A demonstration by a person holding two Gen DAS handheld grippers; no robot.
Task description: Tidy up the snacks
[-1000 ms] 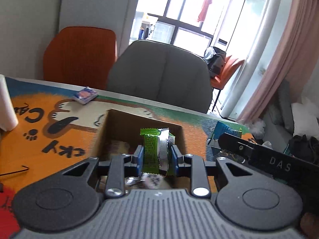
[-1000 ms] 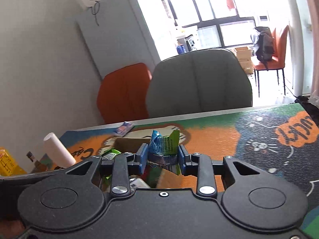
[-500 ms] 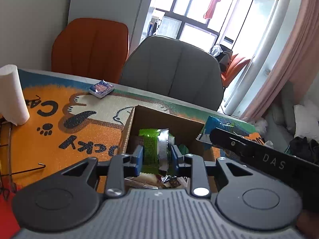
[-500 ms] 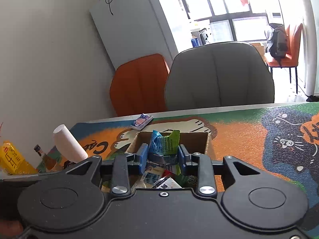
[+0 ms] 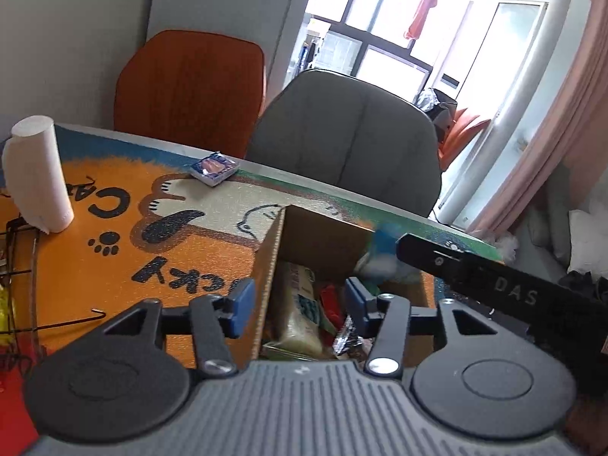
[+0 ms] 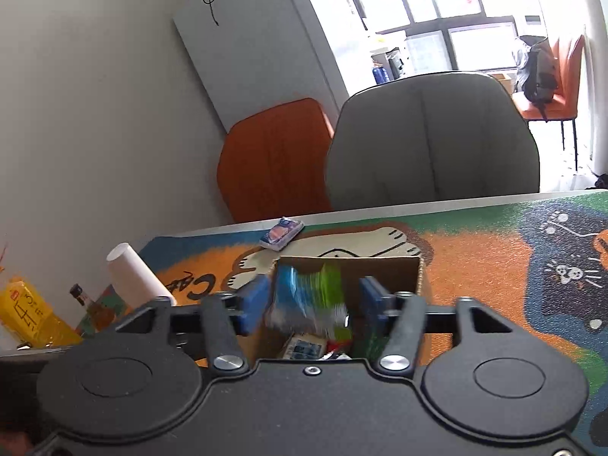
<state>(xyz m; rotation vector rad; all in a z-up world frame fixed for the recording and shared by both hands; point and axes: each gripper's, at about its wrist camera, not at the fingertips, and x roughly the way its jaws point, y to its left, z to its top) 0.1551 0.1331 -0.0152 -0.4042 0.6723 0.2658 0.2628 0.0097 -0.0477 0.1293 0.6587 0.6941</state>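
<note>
A brown cardboard box (image 5: 315, 231) (image 6: 395, 266) with several snack packets inside stands on the cat-print mat. My left gripper (image 5: 298, 302) is open and empty over the box's left wall. My right gripper (image 6: 311, 300) is open above the box; a blue-and-green snack packet (image 6: 309, 296), blurred, is between its pads, falling into the box. It also shows blurred in the left wrist view (image 5: 382, 256). The right gripper's body (image 5: 494, 285) crosses the right of the left wrist view.
A small blue packet (image 5: 214, 165) (image 6: 281, 232) lies on the mat beyond the box. A white paper roll (image 5: 38, 174) (image 6: 136, 279) stands at the left. Yellow bag (image 6: 30, 315) and bottle (image 6: 89, 307) sit far left. Orange and grey chairs stand behind the table.
Both grippers have opened over the box. The left one's green packet has dropped out of its jaws; the right one's blue-green packet is dropping. Both grippers moved closer over the box.
</note>
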